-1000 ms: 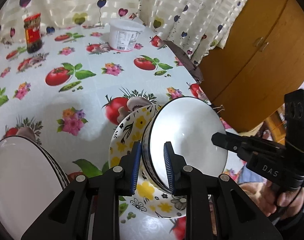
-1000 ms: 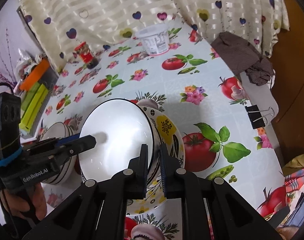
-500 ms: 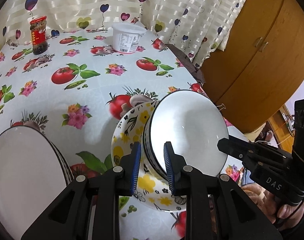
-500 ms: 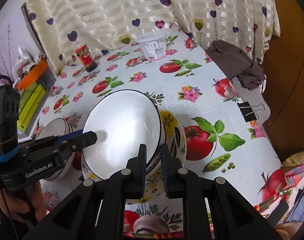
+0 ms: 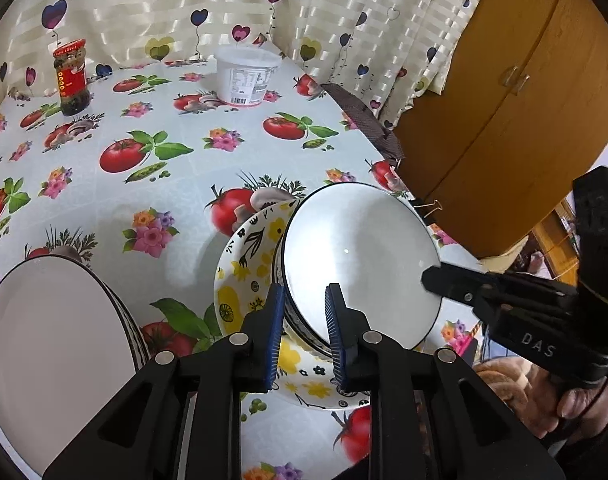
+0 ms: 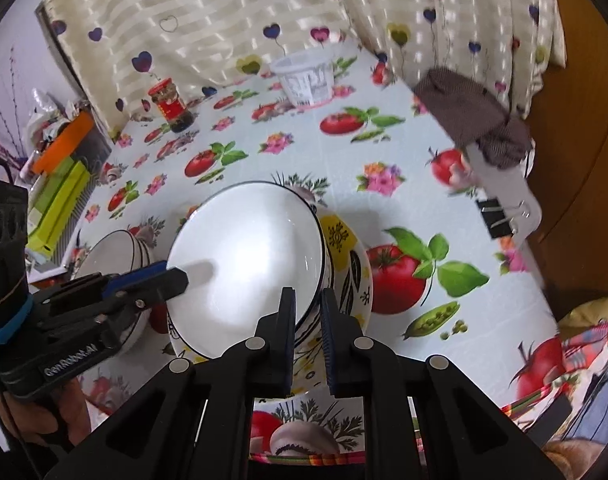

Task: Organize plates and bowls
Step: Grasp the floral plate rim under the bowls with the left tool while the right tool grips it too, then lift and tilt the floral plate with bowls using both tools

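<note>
two grippers clamp one white bowl over the flowered plate

the white bowl sits tilted above the yellow-flowered plate, its opening facing up and toward the cameras; being round, it has no long axis. the left gripper has just been closing, its jaws pinching the bowl's near rim. the right gripper is clamped on the rim at the opposite side. a stack of white bowls stands just left of the plate. the table wears a cloth printed with tomatoes and flowers, carrying a red-capped jar and a white tub near a heart-patterned curtain. a wooden cabinet stands to the right.
</note>
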{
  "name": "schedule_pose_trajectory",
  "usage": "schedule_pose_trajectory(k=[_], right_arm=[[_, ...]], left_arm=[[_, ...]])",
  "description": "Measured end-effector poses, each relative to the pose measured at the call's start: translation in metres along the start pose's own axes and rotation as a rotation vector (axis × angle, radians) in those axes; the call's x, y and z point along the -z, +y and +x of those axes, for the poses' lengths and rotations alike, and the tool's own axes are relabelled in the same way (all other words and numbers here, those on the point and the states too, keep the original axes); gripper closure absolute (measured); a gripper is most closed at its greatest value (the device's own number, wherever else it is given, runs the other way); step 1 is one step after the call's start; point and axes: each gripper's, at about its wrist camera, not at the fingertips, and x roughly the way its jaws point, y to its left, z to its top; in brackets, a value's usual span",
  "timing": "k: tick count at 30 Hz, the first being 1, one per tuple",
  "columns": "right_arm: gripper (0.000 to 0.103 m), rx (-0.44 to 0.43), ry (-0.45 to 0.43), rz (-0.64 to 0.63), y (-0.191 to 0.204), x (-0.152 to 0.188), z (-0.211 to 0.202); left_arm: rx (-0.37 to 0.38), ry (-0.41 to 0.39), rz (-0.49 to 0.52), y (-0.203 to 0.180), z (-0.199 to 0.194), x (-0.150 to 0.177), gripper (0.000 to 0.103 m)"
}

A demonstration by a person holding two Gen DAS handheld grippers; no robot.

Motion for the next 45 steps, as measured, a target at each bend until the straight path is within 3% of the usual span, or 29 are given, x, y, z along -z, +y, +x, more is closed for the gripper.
schedule_pose_trajectory(k=[10, 15, 21, 32, 34, 36, 37, 45], right_arm=[[0.091, -0.061, 0.089, 0.035, -0.006, -0.017, -0.003], [0.090, -0.066, 0.090, 0.019, -0.005, -0.019, -0.005], [0.089, -0.045, 0.031, 0.003, -0.006, -0.018, -0.011], [0.088, -0.049, -0.090, 0.040, -0.027, -0.013, -0.033], [0.083, -0.045, -0.082, 0.057, -0.034, -0.011, -0.030], [0.060, -0.042, -0.070, 0.072, -0.040, -0.008, -0.025], [0.058, -0.046, -0.063, 0.079, -0.042, -0.005, -0.021], [0.058, -0.088, -0.007, 0.121, -0.052, 0.008, 0.007]], left_arm=[[0.018, 0.069, -0.038, 0.003, 0.002, -0.003, 0.081], [0.021, 0.077, -0.035, 0.003, 0.004, -0.004, 0.081], [0.047, 0.049, -0.057, 0.009, 0.000, -0.003, 0.081], [-0.029, -0.021, -0.139, 0.035, -0.018, 0.002, 0.081], [-0.030, -0.019, -0.146, 0.038, -0.016, 0.001, 0.081], [-0.047, -0.016, -0.155, 0.041, -0.014, 0.002, 0.081], [-0.053, -0.011, -0.160, 0.042, -0.011, 0.002, 0.081], [-0.059, 0.015, -0.167, 0.041, 0.000, 0.007, 0.081]])
